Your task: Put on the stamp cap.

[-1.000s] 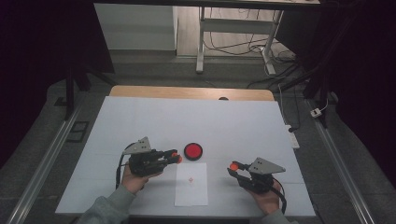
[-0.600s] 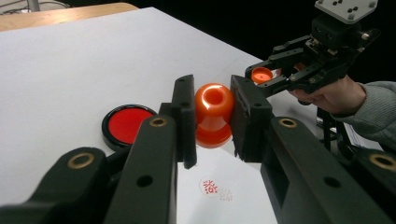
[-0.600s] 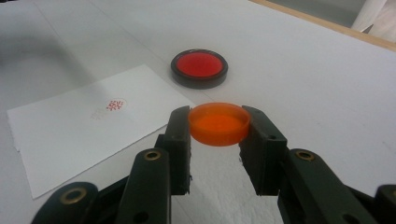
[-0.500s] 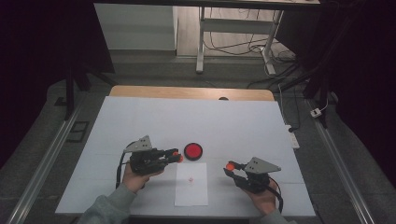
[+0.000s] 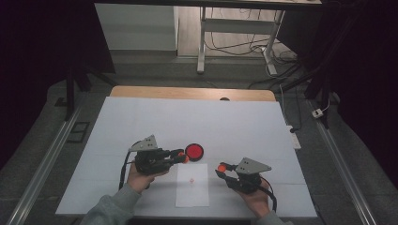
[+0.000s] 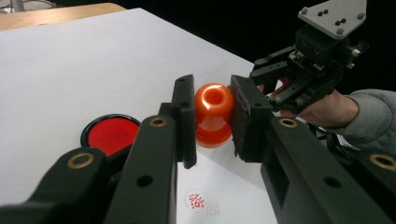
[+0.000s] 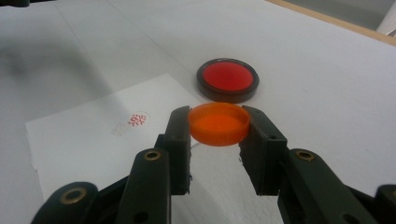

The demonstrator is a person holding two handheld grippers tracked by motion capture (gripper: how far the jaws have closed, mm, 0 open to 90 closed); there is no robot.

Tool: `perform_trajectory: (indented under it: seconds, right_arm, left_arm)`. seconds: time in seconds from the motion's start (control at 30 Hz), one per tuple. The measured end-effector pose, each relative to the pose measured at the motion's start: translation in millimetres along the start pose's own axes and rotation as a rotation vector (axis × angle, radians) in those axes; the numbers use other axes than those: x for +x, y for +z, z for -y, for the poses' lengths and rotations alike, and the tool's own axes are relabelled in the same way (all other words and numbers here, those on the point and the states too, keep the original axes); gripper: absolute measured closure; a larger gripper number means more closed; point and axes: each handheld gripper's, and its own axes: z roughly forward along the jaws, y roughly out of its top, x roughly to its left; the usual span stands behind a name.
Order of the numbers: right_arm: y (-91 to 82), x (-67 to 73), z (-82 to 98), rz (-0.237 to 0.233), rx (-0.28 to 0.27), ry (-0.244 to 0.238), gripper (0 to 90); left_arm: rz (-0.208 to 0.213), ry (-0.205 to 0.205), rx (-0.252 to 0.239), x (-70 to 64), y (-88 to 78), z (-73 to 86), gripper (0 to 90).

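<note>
White table [image 5: 141, 117], stamped paper [image 5: 192, 197]: L gripper [image 6: 212, 116] clamping orange stamp [image 6: 213, 114], R gripper [image 7: 218, 126] clamping orange lid [image 7: 218, 123], prob. capping next, needs lining up w/ ink pad [image 7: 227, 79].

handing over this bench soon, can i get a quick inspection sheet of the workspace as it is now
surface: white table, wooden strip at its far edge
job's things: orange stamp in left gripper; orange lid in right gripper; open red ink pad; paper sheet bearing a red stamp mark
clutter: nothing seen
grippers: both shut on their things
cables: one trails from each gripper; loose cables on floor beyond table
surroundings: dark; metal frame legs behind
</note>
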Motion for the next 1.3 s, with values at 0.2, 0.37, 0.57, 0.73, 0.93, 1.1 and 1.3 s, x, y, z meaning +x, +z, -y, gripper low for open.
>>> perform_trajectory:
  seconds: [0.2, 0.37, 0.57, 0.73, 0.93, 1.1, 1.3]
  right_arm:
    - [7.8, 5.9, -3.8, -0.016, -0.001, -0.012, 64.2]
    - [12.8, 9.3, -7.2, -0.03, -0.007, -0.011, 64.2]
    - [17.6, 12.7, -10.5, -0.046, -0.007, -0.021, 64.1]
    - [20.2, 16.0, -13.7, -0.05, -0.011, -0.031, 64.1]
    - [27.2, 18.5, -16.8, -0.066, -0.017, -0.021, 64.0]
    - [33.8, 22.9, -19.8, -0.072, -0.016, -0.025, 64.0]
    - [39.8, 27.7, -22.9, -0.086, -0.017, -0.038, 64.0]
  left_arm:
    - [0.009, 0.004, 0.004, -2.3, 3.1, -2.7, 72.4]
    - [0.014, 0.009, 0.006, -4.6, 4.7, -4.8, 72.3]
    - [0.015, 0.012, 0.006, -5.4, 5.6, -5.8, 72.3]
    - [0.01, 0.013, 0.01, -6.7, 5.9, -5.7, 72.3]
    - [0.012, 0.018, 0.019, -8.3, 7.8, -5.3, 72.3]
    - [0.008, 0.026, 0.032, -10.1, 10.5, -4.5, 72.3]
    - [0.013, 0.027, 0.038, -11.3, 13.8, -3.6, 72.3]
